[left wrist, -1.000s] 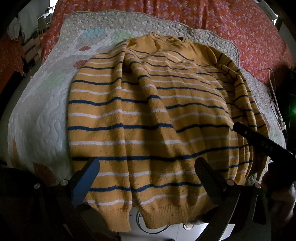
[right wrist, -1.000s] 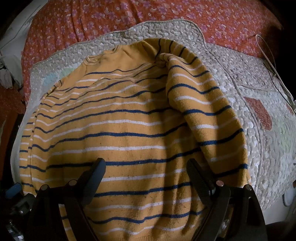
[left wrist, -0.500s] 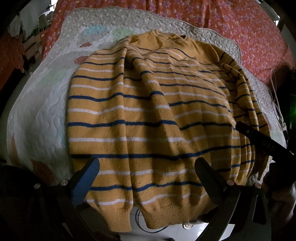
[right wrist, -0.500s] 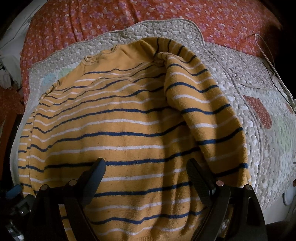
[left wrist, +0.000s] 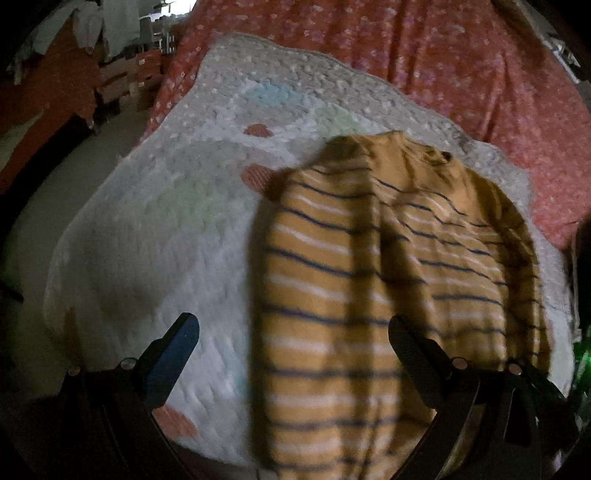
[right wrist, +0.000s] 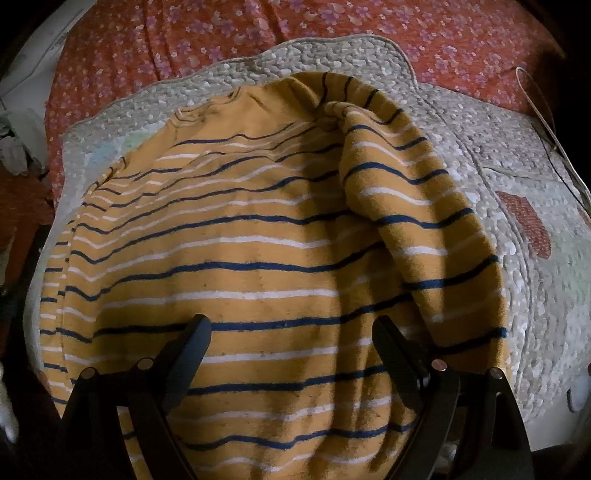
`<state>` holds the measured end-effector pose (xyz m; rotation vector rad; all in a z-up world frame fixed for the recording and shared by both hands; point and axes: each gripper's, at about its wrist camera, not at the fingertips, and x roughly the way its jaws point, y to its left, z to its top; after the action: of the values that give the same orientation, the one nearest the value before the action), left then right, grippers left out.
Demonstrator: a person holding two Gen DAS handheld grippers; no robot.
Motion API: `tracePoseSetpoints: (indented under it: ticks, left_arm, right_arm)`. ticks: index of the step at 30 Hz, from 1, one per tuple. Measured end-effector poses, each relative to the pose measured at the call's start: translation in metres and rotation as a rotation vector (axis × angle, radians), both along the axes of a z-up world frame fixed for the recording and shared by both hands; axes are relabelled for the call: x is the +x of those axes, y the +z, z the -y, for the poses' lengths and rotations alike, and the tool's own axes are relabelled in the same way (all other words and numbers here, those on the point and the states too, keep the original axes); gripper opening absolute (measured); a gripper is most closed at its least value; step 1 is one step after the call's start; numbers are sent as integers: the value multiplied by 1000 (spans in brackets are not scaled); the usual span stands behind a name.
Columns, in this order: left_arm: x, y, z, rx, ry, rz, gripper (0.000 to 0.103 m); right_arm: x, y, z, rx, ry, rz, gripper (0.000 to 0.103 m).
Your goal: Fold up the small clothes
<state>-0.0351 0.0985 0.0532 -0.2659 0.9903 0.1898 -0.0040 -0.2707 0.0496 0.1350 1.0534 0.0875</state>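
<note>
A mustard-yellow sweater [right wrist: 258, 266] with navy and white stripes lies on a white quilted mat [right wrist: 524, 295], collar at the far side and both sleeves folded in over the body. It also shows, blurred, in the left wrist view [left wrist: 369, 295], to the right. My left gripper [left wrist: 291, 332] is open and empty above the sweater's left edge and the mat [left wrist: 147, 240]. My right gripper [right wrist: 290, 332] is open and empty above the sweater's lower body, beside the folded right sleeve [right wrist: 424, 221].
The mat lies on a red flowered bedspread [right wrist: 221, 33]. A white cable [right wrist: 546, 118] runs along the mat's right side. Furniture and hanging clothes [left wrist: 103, 33] stand at the far left beyond the bed.
My left gripper has swung to the left, so the sweater now sits to the right in its blurred view and more bare mat shows. The right gripper has hardly moved.
</note>
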Motion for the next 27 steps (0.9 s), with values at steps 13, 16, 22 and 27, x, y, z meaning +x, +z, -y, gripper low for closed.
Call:
tracePoseSetpoints:
  ticks: [13,16,22,27]
  left_arm:
    - [64,-24,3,68,-117,-149,11]
    - [71,-5,-31,197,-27,-122,11]
    - [106,10,-106,305,112,-187,13]
    - [90,17,-95,236,68,-140,16]
  right_arm:
    - [2,2,-5,-47,26,26,92]
    - [1,5,-7,-57,36,44,92]
    - [3,0,-20,-66,87,39,91]
    - [-4,32,3,-68,76,126,88]
